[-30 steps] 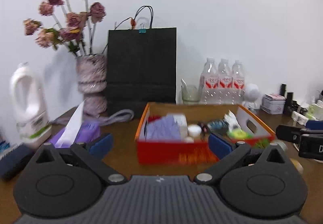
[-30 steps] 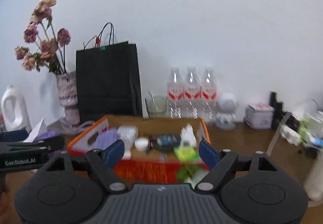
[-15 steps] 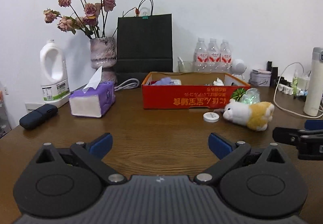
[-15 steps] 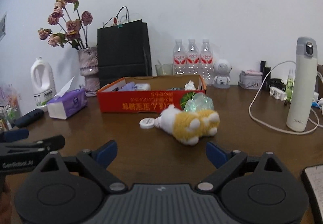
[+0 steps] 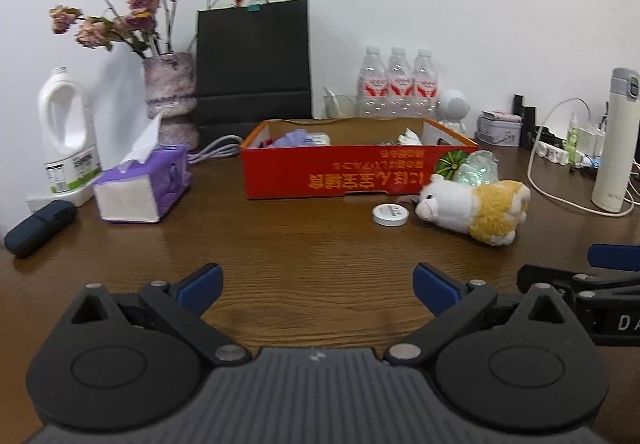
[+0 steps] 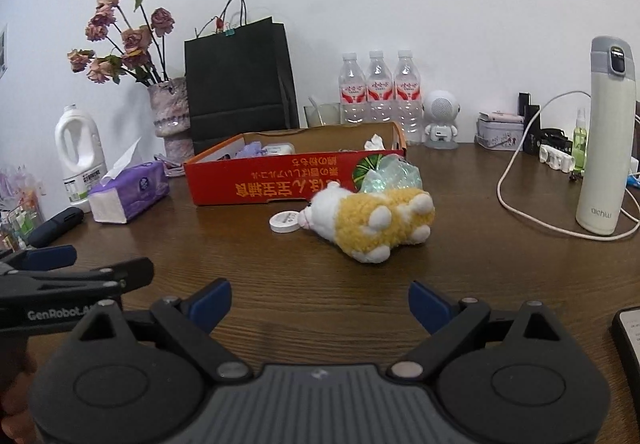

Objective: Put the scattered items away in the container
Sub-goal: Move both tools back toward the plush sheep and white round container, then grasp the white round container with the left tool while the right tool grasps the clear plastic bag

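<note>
Lying on its side on the worktop (image 5: 304, 244), a white-and-yellow plush toy (image 6: 372, 222) waited just near of the red cardboard box (image 6: 280, 181).
A round white lid (image 6: 285, 222) touched its snout, and a clear crinkled bag (image 6: 390, 175) sat between toy and box. Both grippers, left (image 5: 316, 286) and right (image 6: 319, 302), stood spread with nothing between the fingers; the right jaws had just been opening. A second earlier both views sat close over the box. Only the right view showed a dark device (image 6: 628, 336) at the near right edge.
</note>
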`<state>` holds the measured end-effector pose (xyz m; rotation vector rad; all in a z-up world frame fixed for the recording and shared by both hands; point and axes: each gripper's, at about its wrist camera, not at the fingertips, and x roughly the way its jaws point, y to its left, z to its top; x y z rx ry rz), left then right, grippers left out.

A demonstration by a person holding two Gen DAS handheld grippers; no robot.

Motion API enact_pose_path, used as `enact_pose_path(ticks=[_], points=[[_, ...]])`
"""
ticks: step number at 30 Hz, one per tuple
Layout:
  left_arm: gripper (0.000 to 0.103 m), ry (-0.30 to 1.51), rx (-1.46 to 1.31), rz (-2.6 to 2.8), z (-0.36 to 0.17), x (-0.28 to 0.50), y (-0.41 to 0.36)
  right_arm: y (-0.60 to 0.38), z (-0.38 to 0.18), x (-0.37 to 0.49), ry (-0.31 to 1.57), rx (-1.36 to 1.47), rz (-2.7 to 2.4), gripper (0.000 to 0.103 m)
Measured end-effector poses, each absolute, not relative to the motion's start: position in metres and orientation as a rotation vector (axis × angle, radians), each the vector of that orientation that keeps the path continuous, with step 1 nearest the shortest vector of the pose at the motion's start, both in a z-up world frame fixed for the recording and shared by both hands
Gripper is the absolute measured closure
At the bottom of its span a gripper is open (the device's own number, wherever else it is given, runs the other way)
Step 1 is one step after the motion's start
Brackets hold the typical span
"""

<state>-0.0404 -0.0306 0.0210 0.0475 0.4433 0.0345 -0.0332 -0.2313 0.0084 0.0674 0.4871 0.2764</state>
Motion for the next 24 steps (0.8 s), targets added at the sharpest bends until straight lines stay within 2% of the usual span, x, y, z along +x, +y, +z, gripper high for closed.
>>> enact_pose_path(ticks=[5,17,22,24], points=[[0.0,0.456,0.083,-0.018,0.014,-0.017,-0.038,-0.238,0.01,-0.012,0.505,0.06,0.27,0.008],[0.002,0.531,0.054,-0.183,0.009,0.096,-0.042,-0.251,0.015,0.06,0.527,0.115,0.21,0.008],[0.009,0.557,0.048,-0.233,0.006,0.13,-0.044,-0.255,0.026,0.094,0.518,0.116,0.205,0.012],[0.021,0.589,0.062,-0.244,0.001,0.144,-0.046,-0.254,0.032,0.111,0.515,0.099,0.19,0.014]])
